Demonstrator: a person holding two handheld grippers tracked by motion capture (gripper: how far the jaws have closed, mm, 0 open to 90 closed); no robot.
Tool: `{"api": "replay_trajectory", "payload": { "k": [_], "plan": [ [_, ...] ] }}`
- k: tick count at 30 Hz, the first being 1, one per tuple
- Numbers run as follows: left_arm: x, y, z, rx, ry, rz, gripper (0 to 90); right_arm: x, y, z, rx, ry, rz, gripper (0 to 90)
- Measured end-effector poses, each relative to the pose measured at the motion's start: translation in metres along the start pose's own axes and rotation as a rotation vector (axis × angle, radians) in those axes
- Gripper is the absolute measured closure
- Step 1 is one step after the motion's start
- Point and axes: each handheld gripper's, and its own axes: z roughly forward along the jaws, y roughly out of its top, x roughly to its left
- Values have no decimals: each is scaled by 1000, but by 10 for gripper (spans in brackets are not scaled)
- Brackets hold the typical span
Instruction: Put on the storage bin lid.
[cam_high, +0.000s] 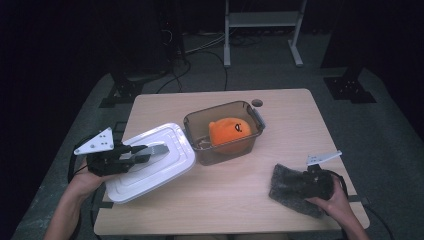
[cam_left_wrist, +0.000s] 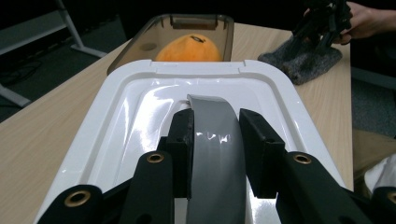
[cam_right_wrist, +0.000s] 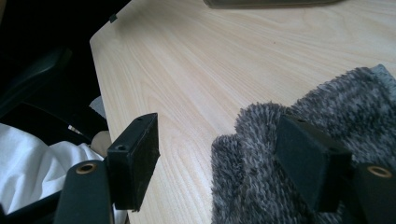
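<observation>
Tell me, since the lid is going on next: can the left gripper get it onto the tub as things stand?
Probably yes. The left gripper grips the lid by its grey handle, and the tub stands open right beside it, nothing between.

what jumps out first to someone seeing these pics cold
The orange plush stands out, sitting in the open brown tub at the table's middle. Left of it, the left gripper is shut on the grey handle of the white lid, one end raised beside the tub. At the near right, the right gripper stands open, one jaw on the grey cloth.
</observation>
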Motion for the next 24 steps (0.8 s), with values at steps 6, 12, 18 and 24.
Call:
{"api": "replay_trajectory", "payload": {
  "k": [6, 12, 18, 24],
  "plan": [
    [3, 13, 8, -23, -7, 2, 667, 0, 0, 0, 1, -2, 0, 294],
    [7, 23, 16, -24, -14, 14, 667, 1, 0, 0, 3, 0, -7, 294],
    [9, 33, 26, -19, -21, 24, 667, 2, 1, -2, -4, 1, -8, 294],
    [13, 41, 38, -25, -38, 20, 667, 1, 1, -2, -1, 1, -10, 294]
  ]
}}
